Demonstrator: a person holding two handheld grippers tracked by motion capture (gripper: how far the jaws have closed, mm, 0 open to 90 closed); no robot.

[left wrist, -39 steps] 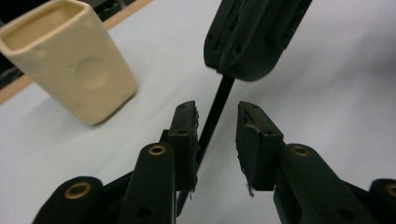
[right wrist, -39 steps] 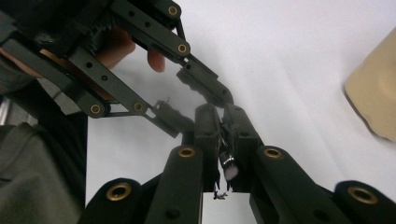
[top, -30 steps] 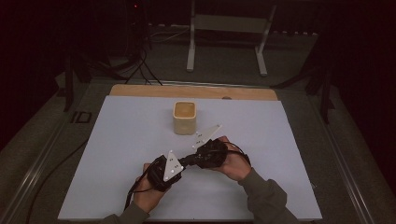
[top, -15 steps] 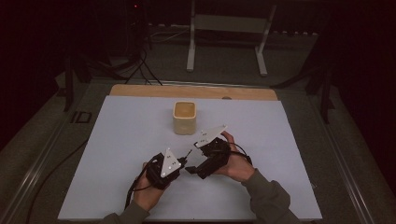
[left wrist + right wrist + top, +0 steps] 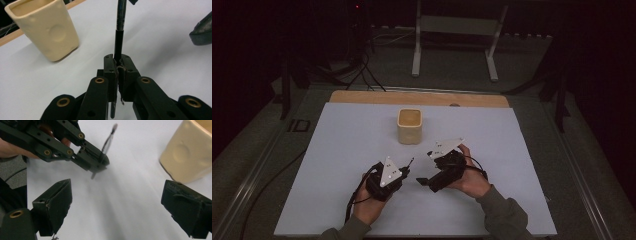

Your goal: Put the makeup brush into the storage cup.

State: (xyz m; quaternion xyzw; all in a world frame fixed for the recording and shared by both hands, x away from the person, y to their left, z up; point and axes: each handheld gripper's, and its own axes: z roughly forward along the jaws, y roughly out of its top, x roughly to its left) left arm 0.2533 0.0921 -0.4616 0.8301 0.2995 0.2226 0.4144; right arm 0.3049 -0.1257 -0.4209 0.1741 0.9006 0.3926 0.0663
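Clamping black pen (image 5: 119, 32), left hand-held gripper (image 5: 118, 65), unmarked cream cup (image 5: 45, 27)

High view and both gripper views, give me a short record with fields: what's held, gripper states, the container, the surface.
held thing: thin black pen, pointing away from the gripper
left gripper: shut on the pen
right gripper: open, nothing between its jaws
container: cream square cup, upright, apart from both grippers
surface: white table, wooden strip along its far edge
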